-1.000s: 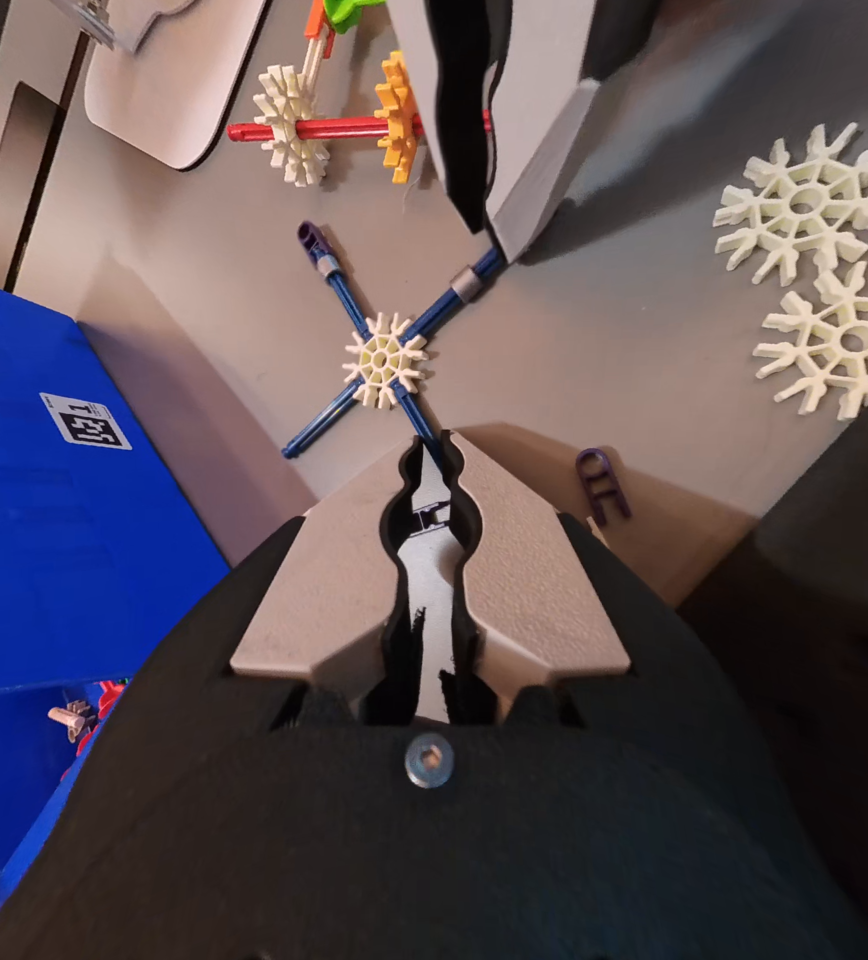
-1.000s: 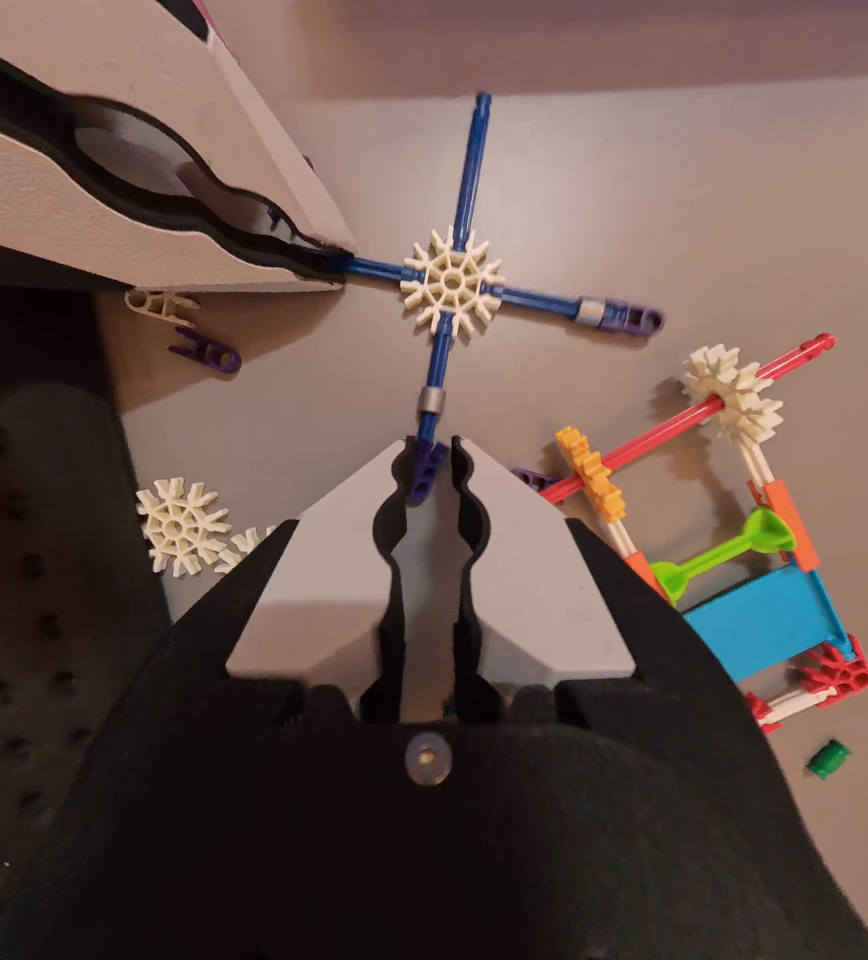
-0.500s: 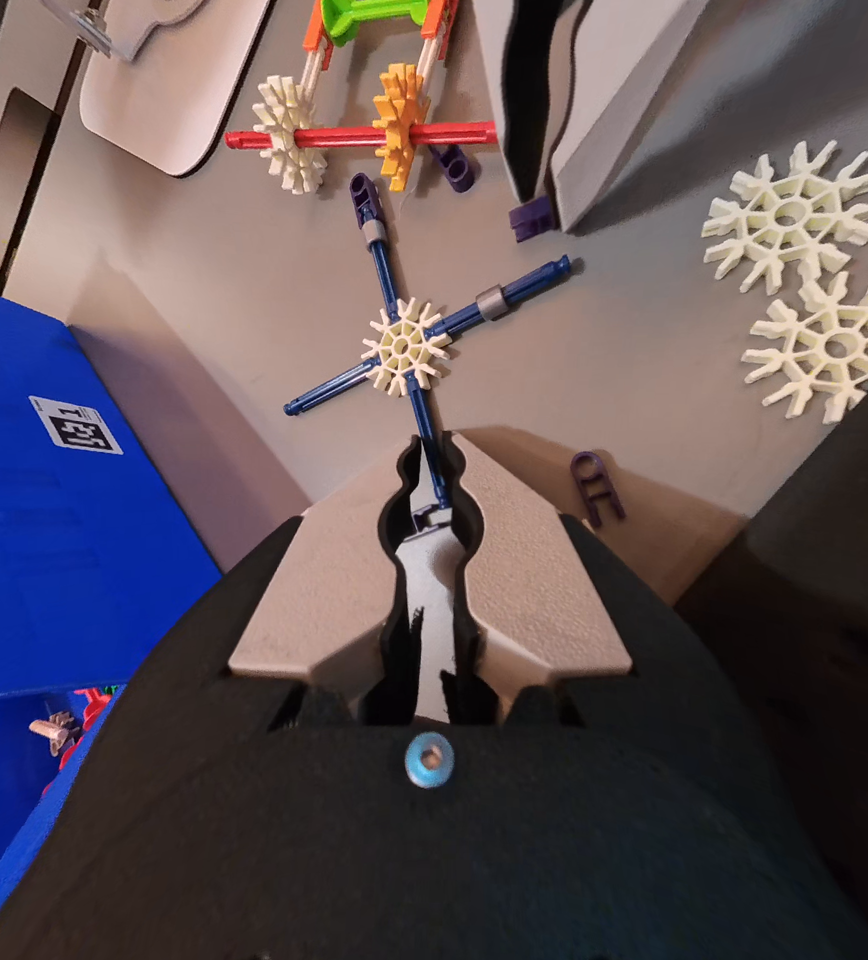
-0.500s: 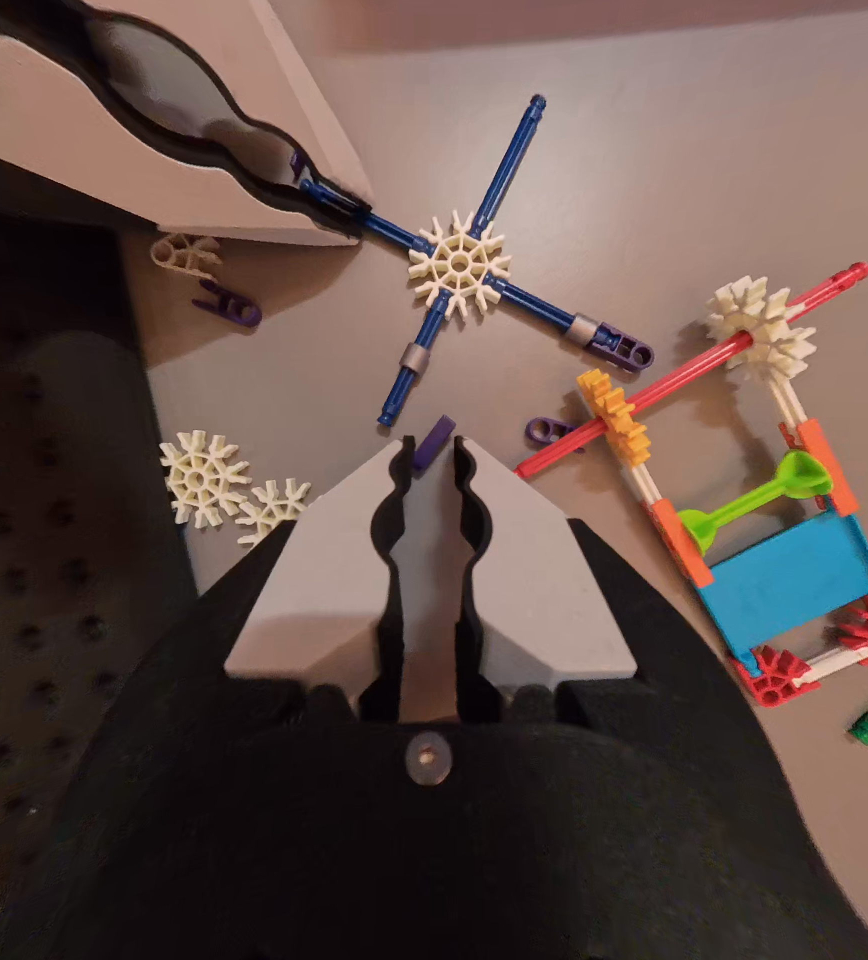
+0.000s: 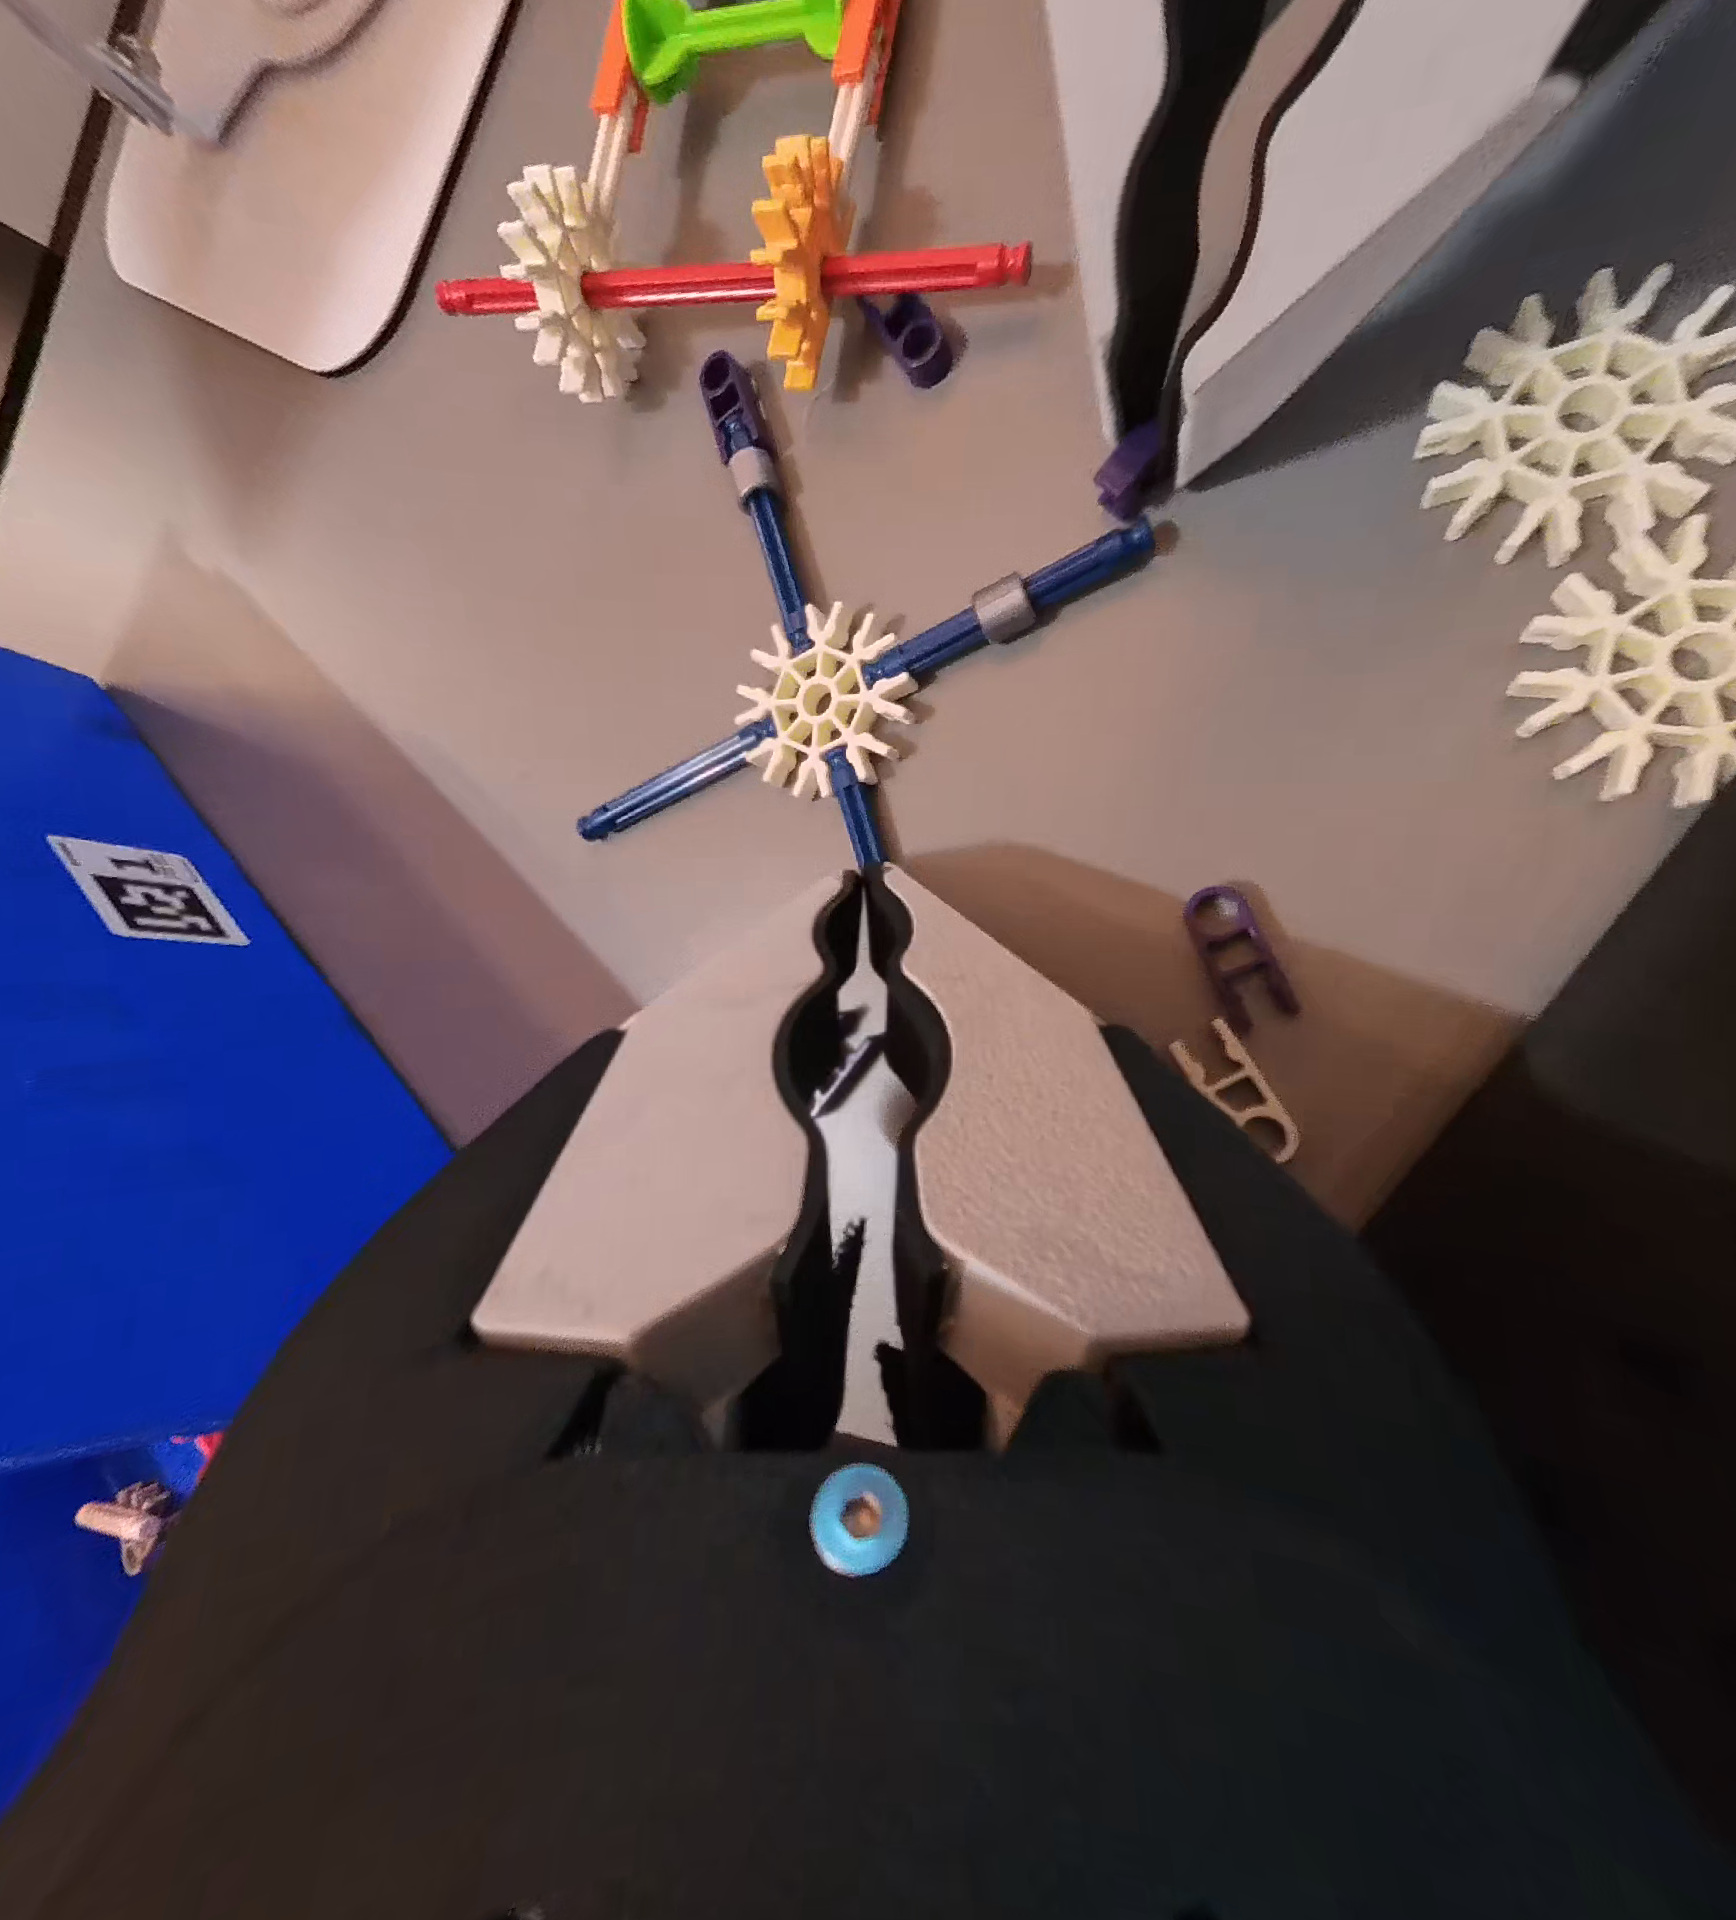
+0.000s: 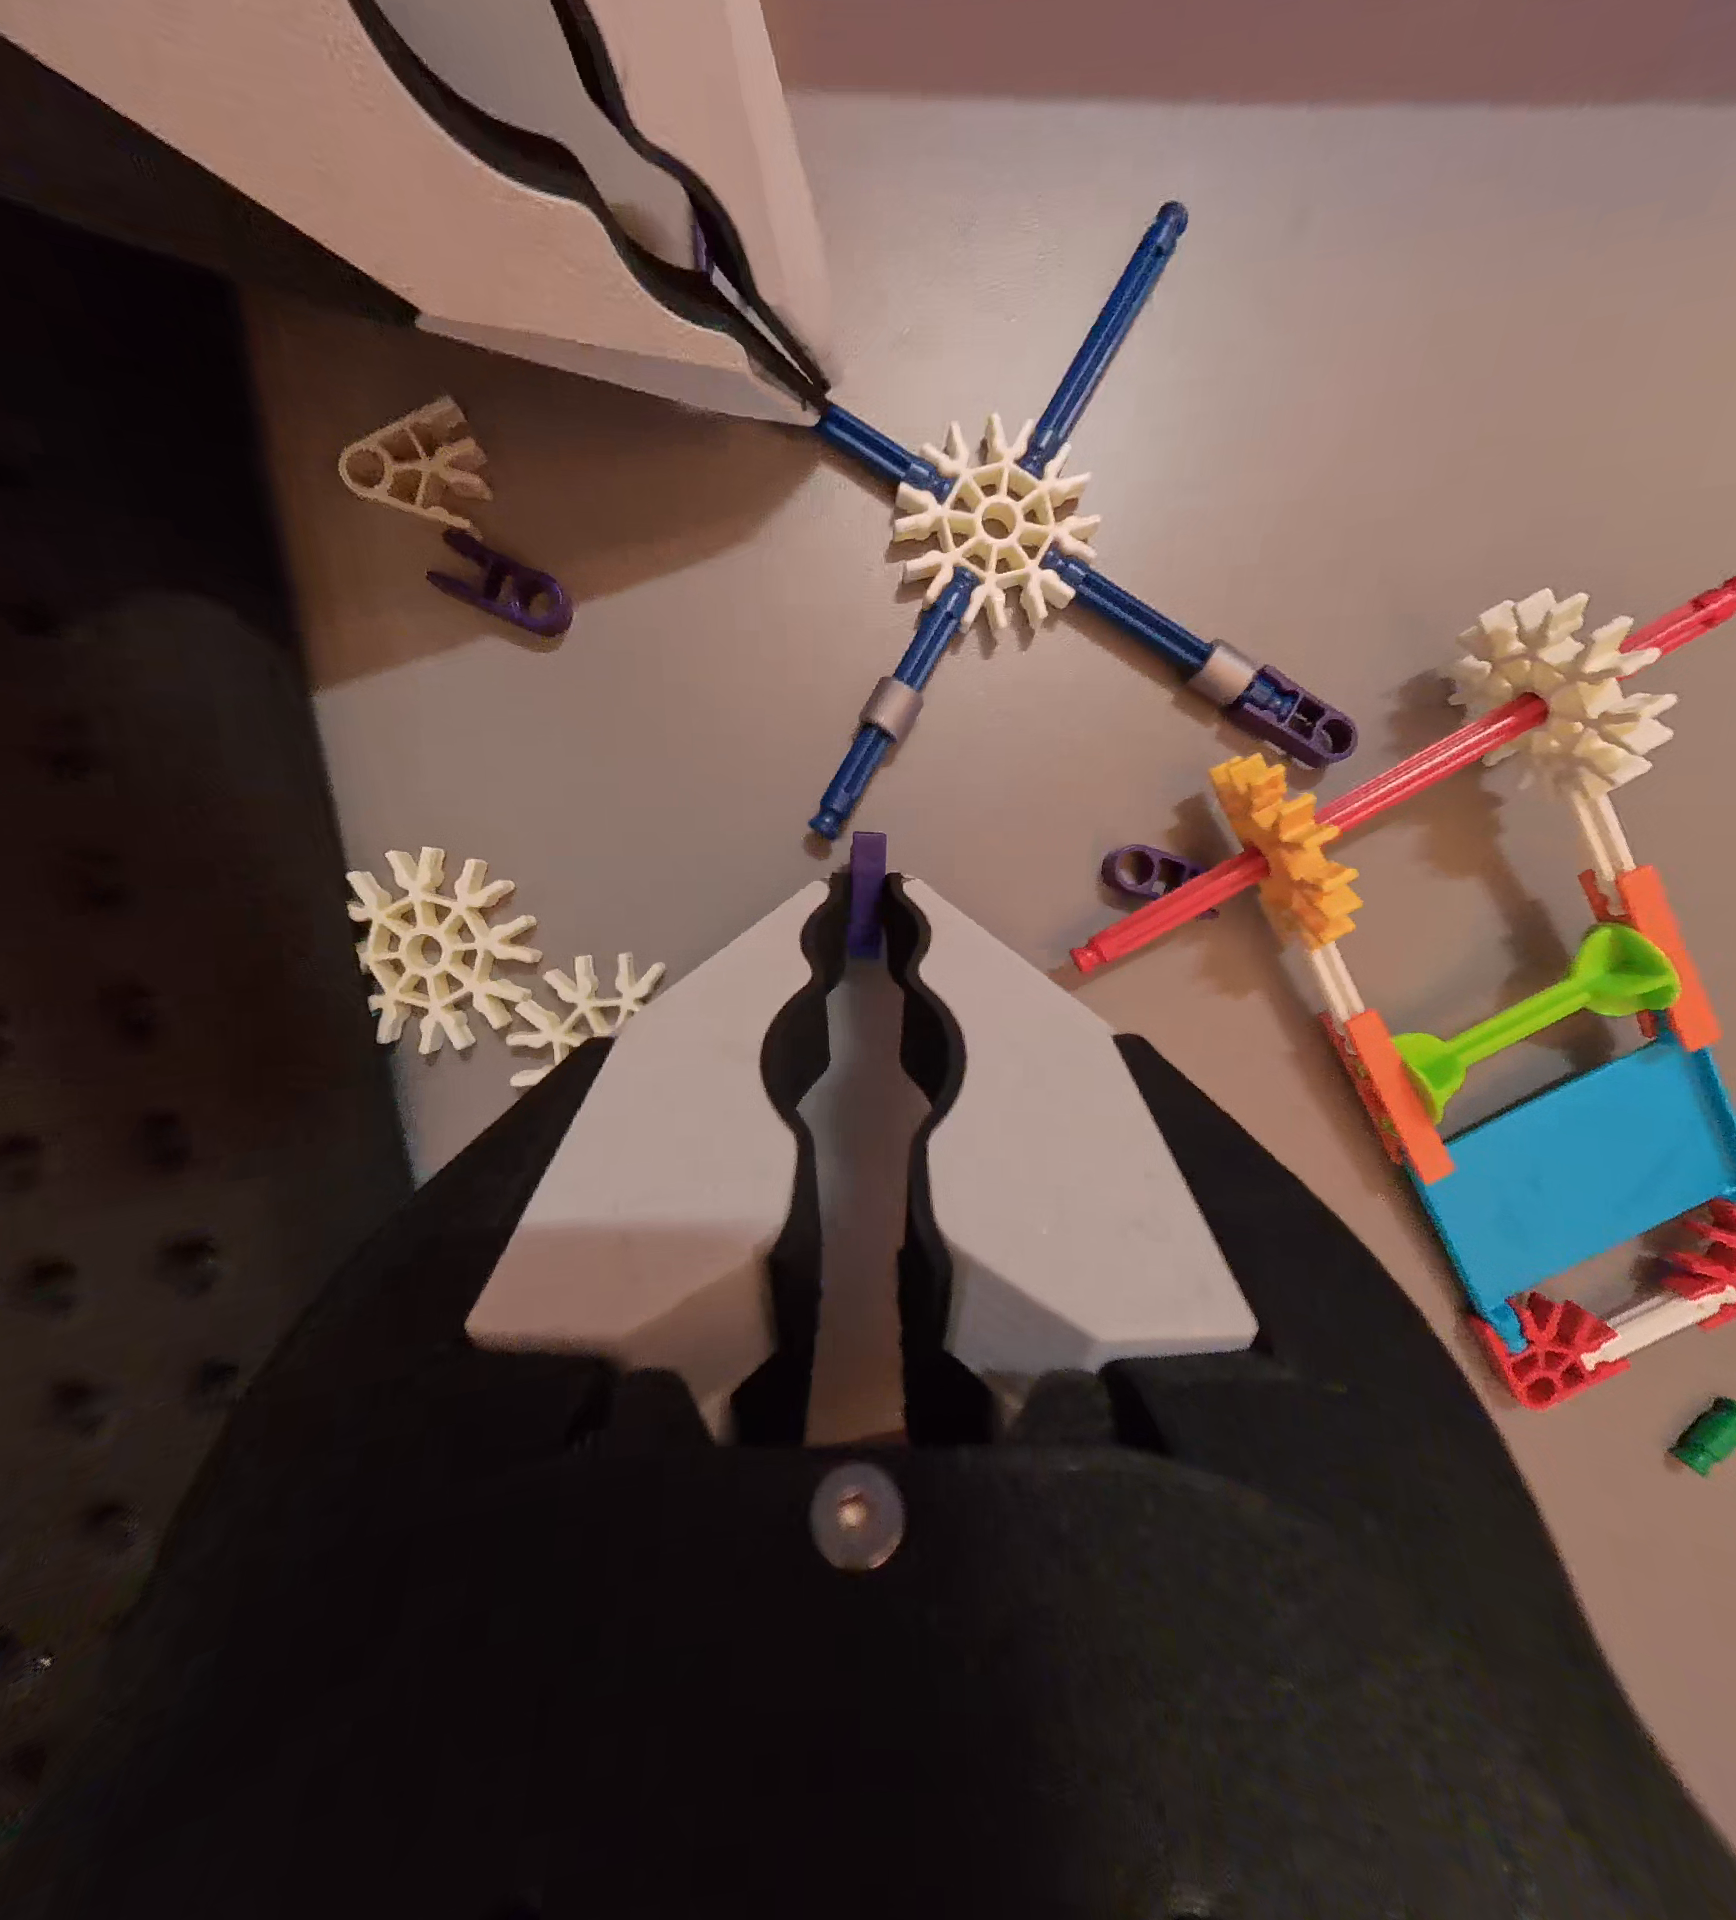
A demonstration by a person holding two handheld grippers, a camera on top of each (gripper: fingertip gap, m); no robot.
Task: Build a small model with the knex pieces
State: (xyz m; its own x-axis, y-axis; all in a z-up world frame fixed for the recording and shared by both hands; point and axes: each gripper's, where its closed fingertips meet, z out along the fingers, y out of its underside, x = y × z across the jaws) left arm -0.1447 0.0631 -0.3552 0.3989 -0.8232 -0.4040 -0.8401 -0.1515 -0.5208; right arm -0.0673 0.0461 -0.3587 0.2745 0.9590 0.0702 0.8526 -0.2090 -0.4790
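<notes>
A cross of blue rods around a white snowflake hub (image 5: 824, 713) (image 6: 994, 525) lies on the grey table. My left gripper (image 5: 870, 878) is shut on the tip of the near blue rod (image 5: 856, 821). My right gripper (image 6: 866, 883) is shut on a small purple clip (image 6: 866, 899), held just short of the bare end of another blue rod (image 6: 843, 790) that carries a grey sleeve (image 6: 893, 711). In the left wrist view the right gripper (image 5: 1144, 468) shows with the purple clip (image 5: 1126, 476) near that rod's end. The far rod ends in a purple clip (image 5: 729, 390).
A colourful built frame (image 6: 1570, 1049) with red axle (image 5: 739, 283), white and orange gears lies beyond. Two loose white snowflakes (image 5: 1622, 520) lie right, loose purple clips (image 5: 1238, 961) (image 6: 505, 592) (image 6: 1144, 868) nearby. A blue bin (image 5: 64, 987) stands left. A green piece (image 6: 1711, 1446) lies far right. About 8 cm separates my left fingertips from my right. From my right tips it is roughly 20 cm to the green piece (image 6: 1711, 1446); from my left, 30 cm.
My right gripper pulled the purple clip off the rod end and drew back; it now sits just off that end. The cross turned while my left gripper kept its hold.
</notes>
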